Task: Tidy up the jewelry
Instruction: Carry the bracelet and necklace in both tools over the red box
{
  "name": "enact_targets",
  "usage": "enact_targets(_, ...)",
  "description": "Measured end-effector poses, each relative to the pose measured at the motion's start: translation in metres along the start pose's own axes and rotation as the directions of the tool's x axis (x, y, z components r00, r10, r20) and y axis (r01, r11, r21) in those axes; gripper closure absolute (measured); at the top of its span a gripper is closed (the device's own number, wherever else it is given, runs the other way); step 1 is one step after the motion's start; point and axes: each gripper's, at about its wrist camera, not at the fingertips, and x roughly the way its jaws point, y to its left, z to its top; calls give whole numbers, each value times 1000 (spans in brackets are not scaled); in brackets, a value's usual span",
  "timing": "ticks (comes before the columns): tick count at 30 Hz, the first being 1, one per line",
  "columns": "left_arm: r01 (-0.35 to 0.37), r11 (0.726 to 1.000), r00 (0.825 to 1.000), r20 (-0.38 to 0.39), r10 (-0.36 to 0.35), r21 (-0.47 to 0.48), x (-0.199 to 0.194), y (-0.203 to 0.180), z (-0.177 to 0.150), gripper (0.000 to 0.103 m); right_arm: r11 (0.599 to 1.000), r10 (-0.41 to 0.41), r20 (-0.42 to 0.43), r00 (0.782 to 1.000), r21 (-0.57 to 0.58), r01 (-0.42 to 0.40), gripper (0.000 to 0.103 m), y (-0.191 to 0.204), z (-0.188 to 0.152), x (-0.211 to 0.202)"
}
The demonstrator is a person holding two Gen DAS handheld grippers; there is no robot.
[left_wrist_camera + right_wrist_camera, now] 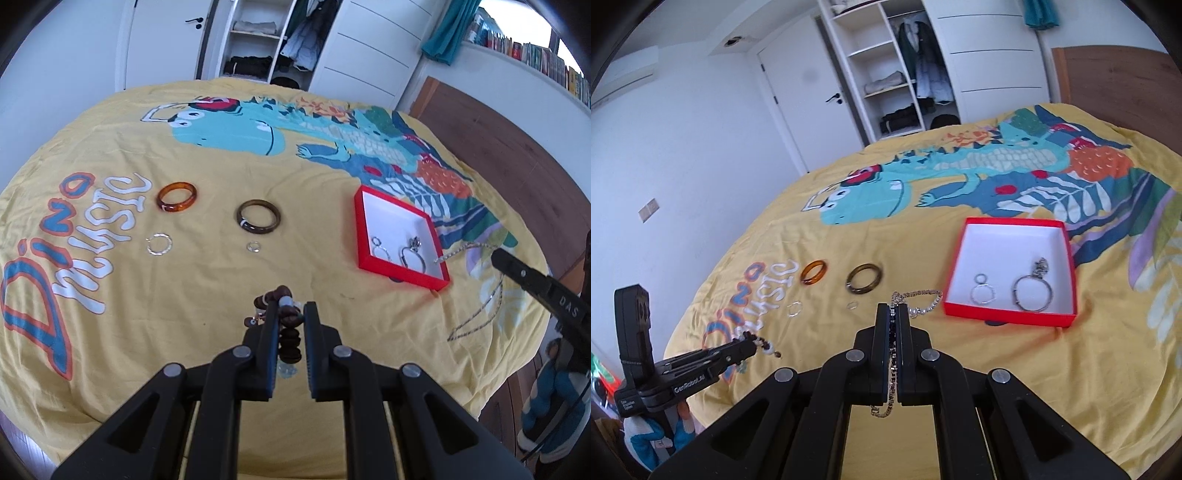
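Left wrist view: my left gripper is clenched on a brown bead bracelet. In the right wrist view my right gripper pinches a silver chain, its tail dangling at six o'clock. I judge both pieces are mid-carry. The red box lies at two o'clock, already holding hoops; next I lift over its rim and release. Two bangles wait farther off at eleven.

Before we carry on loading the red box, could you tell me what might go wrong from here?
1. The silver chain trails from the shut right claw on both sides, so it could snag on the red box rim.
2. The brown bead bracelet hangs loosely in the left claw and might slip out.
3. Both loads could tangle with the pieces already in the box.
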Motion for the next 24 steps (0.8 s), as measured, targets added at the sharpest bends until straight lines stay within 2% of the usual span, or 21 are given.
enact_targets(8,39,998,995,-88,-34,57,57,-39,16,92,996,-79,0,997,43,79,100,-66,22,19)
enact_targets(19,145,976,982,-144,-122,162,147,-129,75,92,990,-125,-47,991,51,128,100,-134,57,95)
enact_targets(24,143,970,980,-167,-111,194,198,-158,101,91,990,-132,-67,989,43,135,100,-156,78,137)
